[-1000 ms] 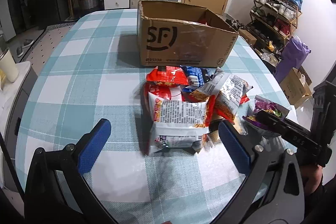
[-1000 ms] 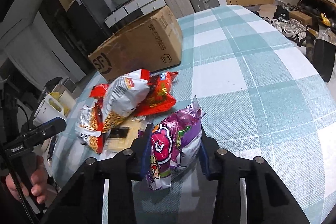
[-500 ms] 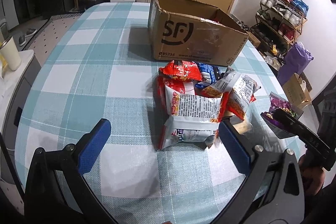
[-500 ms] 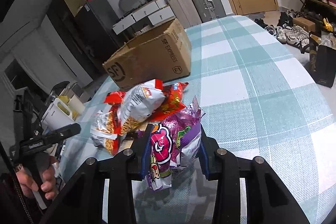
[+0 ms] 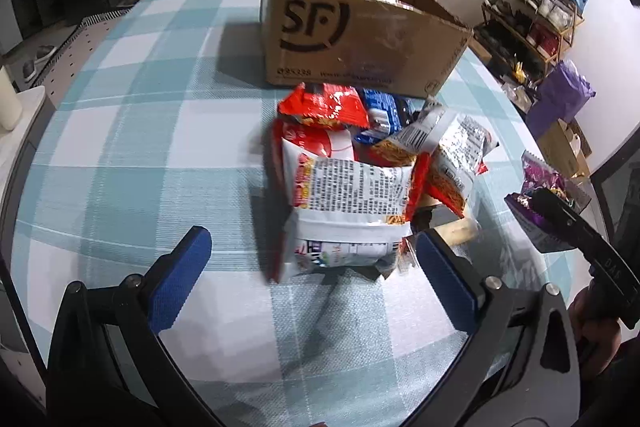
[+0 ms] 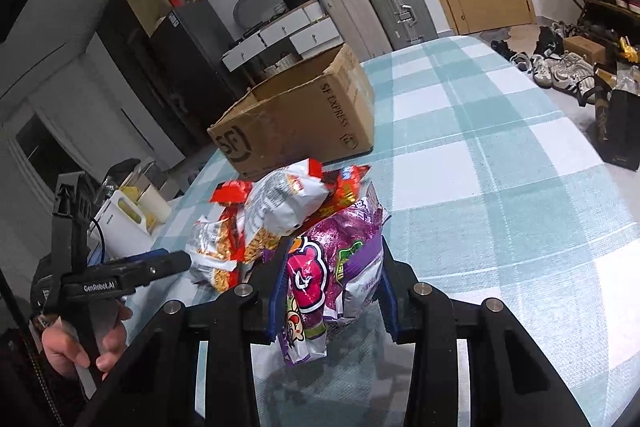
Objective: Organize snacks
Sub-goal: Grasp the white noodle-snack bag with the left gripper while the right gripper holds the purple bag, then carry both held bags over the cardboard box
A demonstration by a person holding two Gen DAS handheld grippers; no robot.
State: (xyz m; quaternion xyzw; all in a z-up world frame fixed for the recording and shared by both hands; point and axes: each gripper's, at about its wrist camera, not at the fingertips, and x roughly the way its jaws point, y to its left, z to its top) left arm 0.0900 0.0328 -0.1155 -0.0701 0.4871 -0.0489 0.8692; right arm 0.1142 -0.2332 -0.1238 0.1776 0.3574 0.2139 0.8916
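1. Beside the cardboard box (image 5: 360, 35), on the near side, the snack pile (image 5: 372, 179) lies heaped on the bench (image 5: 120, 131); my left gripper (image 5: 308, 275), fingers spread wide, could topple it.
2. My right gripper (image 6: 332, 287) clamps the purple snack bag (image 6: 336, 267), short of the box; the slick foil may slip out.

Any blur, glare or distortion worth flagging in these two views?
Left wrist: the snack pile is slightly motion-smeared; strong fisheye bending of the table edge, dark vignette corners. Right wrist: sharper; shiny glare on the purple packet held in the right tool; bright patch on the tablecloth at right.
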